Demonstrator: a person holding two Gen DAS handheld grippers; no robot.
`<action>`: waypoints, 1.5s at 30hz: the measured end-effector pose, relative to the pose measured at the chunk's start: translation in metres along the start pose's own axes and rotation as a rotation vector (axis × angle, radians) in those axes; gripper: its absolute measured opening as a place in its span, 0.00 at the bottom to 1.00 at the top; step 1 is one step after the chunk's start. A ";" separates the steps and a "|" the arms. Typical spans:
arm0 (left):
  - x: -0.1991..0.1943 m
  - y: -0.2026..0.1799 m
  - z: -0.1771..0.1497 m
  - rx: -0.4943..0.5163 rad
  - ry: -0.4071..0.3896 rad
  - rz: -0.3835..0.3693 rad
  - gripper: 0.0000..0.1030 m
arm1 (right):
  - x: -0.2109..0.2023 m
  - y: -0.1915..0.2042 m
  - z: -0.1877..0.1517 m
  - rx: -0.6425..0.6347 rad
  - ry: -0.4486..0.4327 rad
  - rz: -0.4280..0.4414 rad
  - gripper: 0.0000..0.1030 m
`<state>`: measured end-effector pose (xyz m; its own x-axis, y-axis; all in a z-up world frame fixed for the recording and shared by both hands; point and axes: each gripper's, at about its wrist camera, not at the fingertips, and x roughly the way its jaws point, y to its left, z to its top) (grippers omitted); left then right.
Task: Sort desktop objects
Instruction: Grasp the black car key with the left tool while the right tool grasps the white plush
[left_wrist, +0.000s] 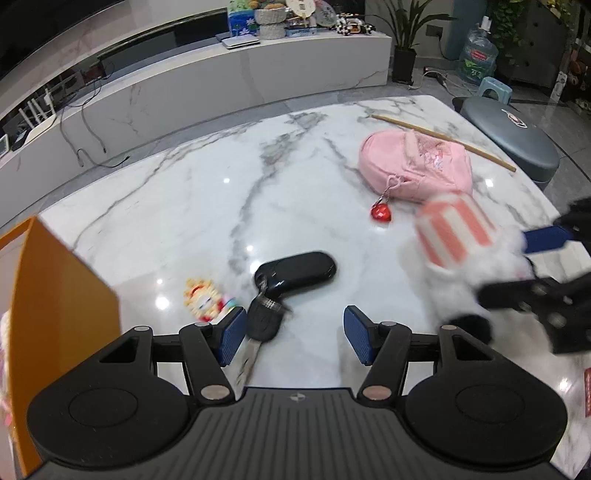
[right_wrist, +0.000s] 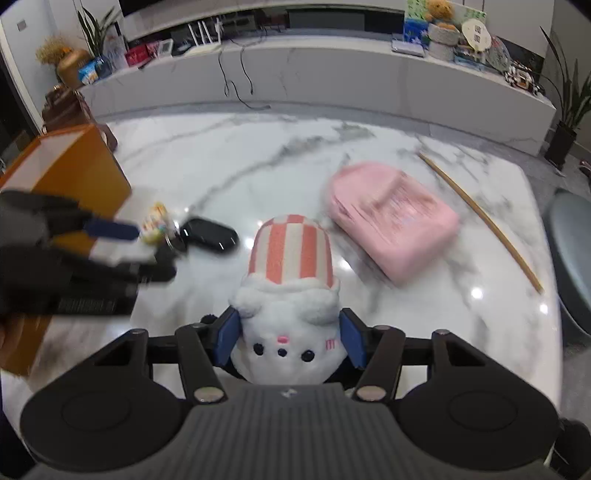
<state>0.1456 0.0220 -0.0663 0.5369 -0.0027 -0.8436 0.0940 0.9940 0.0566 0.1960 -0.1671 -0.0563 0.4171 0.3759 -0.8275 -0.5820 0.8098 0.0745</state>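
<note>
A glossy white marble surface (left_wrist: 207, 192) with grey veins carried the things, with a long white marble cabinet (right_wrist: 332, 85) behind it.

The right gripper (right_wrist: 289, 336) had its blue-padded fingers (right_wrist: 226, 338) pressed against both sides of a fluffy white plush animal with a pink-and-white striped hat (right_wrist: 290, 295), pinching the toy at its head; its face with black eyes and a pink nose was turned toward the camera and the striped hat pointed away over the surface. Just beyond the hat to the right lay a soft pink fabric backpack (right_wrist: 393, 225), blurred, and further right a thin wooden stick (right_wrist: 480, 218) near the edge of the surface.

The left gripper (left_wrist: 293, 339) hovered with its blue fingers (left_wrist: 232, 338) spread and nothing pinched between them. Just ahead of the left finger lay a black car key (left_wrist: 263, 325) on a ring with a glossy black oval case (left_wrist: 297, 272). Beside these, to the left, sat a small yellow, white and red bead charm (left_wrist: 205, 301). An orange cardboard box (left_wrist: 55, 314) stood at the left edge. Further out, a red heart-shaped pendant (left_wrist: 381, 213) hung from the backpack's zipper and rested on the marble.
</note>
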 end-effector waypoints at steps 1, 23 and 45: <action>0.002 -0.002 0.002 0.008 -0.004 0.000 0.66 | -0.003 -0.004 -0.004 -0.001 0.007 -0.013 0.58; 0.021 0.001 0.002 -0.001 0.083 -0.132 0.08 | -0.009 -0.019 -0.016 -0.014 -0.022 -0.024 0.64; -0.011 -0.004 0.002 0.019 0.032 -0.189 0.03 | 0.034 0.005 -0.011 -0.066 0.008 -0.089 0.76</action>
<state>0.1410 0.0182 -0.0563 0.4814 -0.1859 -0.8566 0.2068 0.9738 -0.0951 0.1998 -0.1555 -0.0900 0.4634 0.2998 -0.8339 -0.5880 0.8081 -0.0362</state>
